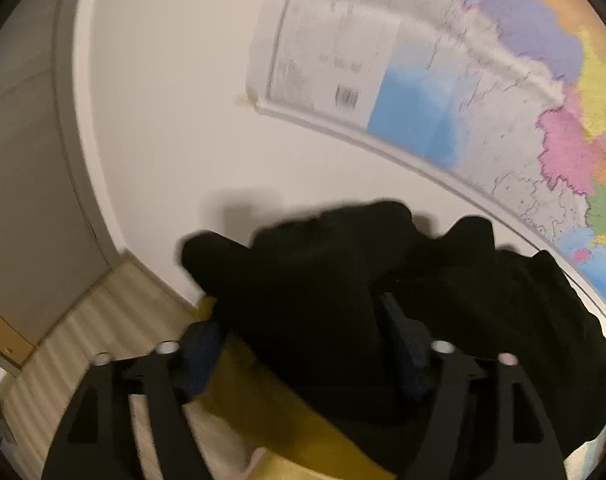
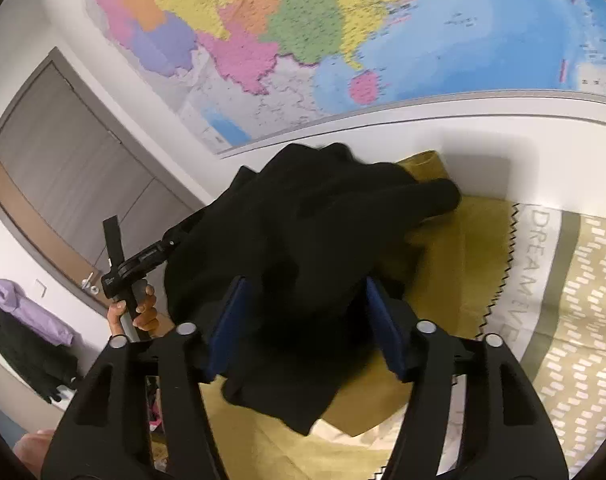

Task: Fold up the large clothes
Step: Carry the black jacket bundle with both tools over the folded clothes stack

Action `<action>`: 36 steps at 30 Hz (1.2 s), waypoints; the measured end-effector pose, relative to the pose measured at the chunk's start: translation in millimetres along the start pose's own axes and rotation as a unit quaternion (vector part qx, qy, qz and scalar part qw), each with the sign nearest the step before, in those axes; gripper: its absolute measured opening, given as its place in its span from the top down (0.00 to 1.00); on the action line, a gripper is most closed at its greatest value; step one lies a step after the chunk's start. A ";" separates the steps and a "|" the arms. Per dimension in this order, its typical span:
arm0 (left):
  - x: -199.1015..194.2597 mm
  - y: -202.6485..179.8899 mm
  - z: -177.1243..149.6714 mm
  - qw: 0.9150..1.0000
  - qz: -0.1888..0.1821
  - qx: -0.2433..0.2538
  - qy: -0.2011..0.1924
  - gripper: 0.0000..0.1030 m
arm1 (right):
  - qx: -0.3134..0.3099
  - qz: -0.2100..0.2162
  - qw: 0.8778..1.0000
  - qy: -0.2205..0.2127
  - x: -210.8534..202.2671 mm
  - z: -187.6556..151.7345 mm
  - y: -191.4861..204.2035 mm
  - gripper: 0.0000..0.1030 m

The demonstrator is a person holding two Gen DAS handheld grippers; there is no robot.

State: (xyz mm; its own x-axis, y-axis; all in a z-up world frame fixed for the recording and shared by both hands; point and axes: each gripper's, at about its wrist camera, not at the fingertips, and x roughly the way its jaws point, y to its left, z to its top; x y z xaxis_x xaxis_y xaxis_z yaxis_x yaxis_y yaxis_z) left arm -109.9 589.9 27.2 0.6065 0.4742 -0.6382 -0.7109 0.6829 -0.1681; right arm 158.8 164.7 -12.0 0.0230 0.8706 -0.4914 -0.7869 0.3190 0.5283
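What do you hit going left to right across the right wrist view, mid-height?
Lilac garment hanging by the grey door → hand gripping the other black gripper's handle → bunched black garment → mustard-yellow cloth → white zigzag-edged bedding strip with printed letters → beige bedding with white dashes.

Black gripper (image 2: 303, 328) frame, blue-padded fingers (image 2: 227, 328), silver screws (image 2: 186, 328)

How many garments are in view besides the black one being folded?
2: a lilac garment and a dark garment under it, both hanging at the far left by the door. Others may be hidden.
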 end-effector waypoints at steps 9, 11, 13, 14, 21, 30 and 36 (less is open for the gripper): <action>-31.5 -46.6 -5.8 0.995 -0.005 0.099 -0.033 0.20 | -0.039 -0.034 0.999 -0.011 13.4 14.4 15.7 0.86; -17.8 -56.0 -14.4 0.994 -0.008 0.105 -0.009 0.20 | -0.028 -0.045 0.998 0.014 24.2 13.6 9.5 0.79; -1.3 -65.8 -25.6 0.993 0.003 0.118 0.004 0.20 | -0.025 -0.069 0.997 0.030 30.3 8.4 3.4 0.66; 2.0 -69.1 -29.8 0.993 0.011 0.120 0.002 0.20 | -0.023 -0.073 0.997 0.032 29.2 6.6 0.8 0.60; -13.8 -88.4 -42.9 0.989 0.043 0.138 -0.037 0.20 | -0.076 -0.094 0.992 -0.042 -19.2 0.5 31.7 0.45; -34.6 -110.3 -63.2 0.972 -0.008 0.201 -0.119 0.16 | -0.197 -0.096 0.975 -0.032 3.0 -23.7 85.3 0.43; -18.6 -115.5 -65.3 0.973 -0.015 0.208 -0.097 0.15 | -0.160 -0.107 0.981 0.014 45.1 -22.7 52.5 0.43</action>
State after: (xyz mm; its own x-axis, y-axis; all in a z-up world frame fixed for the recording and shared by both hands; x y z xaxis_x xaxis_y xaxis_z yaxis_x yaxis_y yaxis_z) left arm -62.3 465.9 9.5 0.7091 0.5197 -0.4765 -0.5108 0.8445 0.1610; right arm 104.4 212.2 -22.2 0.1956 0.7844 -0.5886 -0.9196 0.3553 0.1678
